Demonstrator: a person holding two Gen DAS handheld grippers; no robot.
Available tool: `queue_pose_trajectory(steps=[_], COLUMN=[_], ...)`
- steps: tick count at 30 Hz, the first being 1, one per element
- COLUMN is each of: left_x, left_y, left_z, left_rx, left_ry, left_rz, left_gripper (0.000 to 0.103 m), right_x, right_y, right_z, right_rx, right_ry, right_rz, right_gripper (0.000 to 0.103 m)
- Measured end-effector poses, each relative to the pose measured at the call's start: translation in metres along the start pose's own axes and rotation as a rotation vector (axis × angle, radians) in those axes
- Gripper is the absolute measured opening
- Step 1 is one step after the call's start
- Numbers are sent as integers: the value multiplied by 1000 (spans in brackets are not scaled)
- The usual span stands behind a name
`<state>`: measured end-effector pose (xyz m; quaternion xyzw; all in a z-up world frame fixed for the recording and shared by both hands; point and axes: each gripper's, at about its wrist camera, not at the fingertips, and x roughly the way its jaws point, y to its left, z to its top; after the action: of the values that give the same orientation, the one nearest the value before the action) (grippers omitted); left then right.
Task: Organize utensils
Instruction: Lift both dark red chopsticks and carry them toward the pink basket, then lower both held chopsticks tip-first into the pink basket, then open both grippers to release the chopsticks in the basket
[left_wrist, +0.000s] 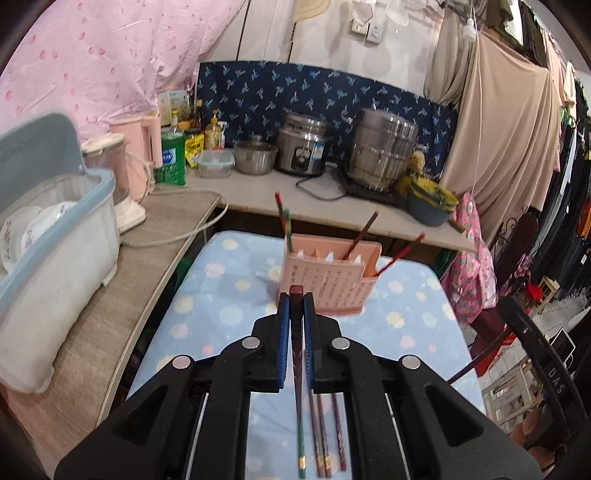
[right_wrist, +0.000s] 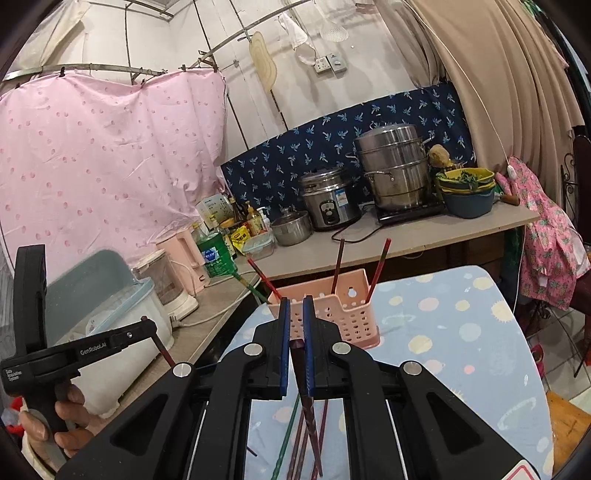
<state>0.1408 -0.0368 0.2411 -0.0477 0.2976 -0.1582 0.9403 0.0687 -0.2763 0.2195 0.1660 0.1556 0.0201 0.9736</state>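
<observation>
Both grippers, left (left_wrist: 294, 295) and right (right_wrist: 294, 308), each pinched one chopstick (left_wrist: 297, 354); a steep tilt risked missing the pink holder (left_wrist: 327, 280) near the table's far edge.

left gripper (left_wrist: 296, 301) raised, blue pads (left_wrist: 283, 332) nearly together, pinching a thin stick btwn them. right gripper (right_wrist: 294, 308) same, pads (right_wrist: 308, 343) narrow, clamped on a stick. left hand (right_wrist: 68, 421) wraps the handle.

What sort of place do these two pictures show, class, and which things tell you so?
Most likely a small home kitchen corner. A steel rice cooker and a tall stacked steel steamer pot stand on the pale counter, and a pink perforated plastic chopstick holder sits on the dotted cloth.
</observation>
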Motion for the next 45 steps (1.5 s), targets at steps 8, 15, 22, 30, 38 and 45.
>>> queue_pose_trajectory(steps=[8,15,22,30,38,45], left_x=[11,39,88,137,169,162], left_y=[-18,-25,-19,-7,2,5], left_z=[74,125,149,140,110,97], left_rx=[-8,-24,-38,-48,-50,-53], left_ry=[-144,-243,-236,-168,-82,-70], left_rz=[1,30,71,76,68,77], left_gripper=[7,7,7,7,7,24], right_x=[41,90,144,200,235,226], right_y=[2,11,16,-4,-23,-20], right_z=[77,133,157,131,89,79], right_rx=[-9,-15,-35,-1,-9,-46], right_ry=[-104,-174,-178,-90,33,59], right_rz=[16,41,45,34,-15,-42], right_gripper=[7,7,7,7,7,22])
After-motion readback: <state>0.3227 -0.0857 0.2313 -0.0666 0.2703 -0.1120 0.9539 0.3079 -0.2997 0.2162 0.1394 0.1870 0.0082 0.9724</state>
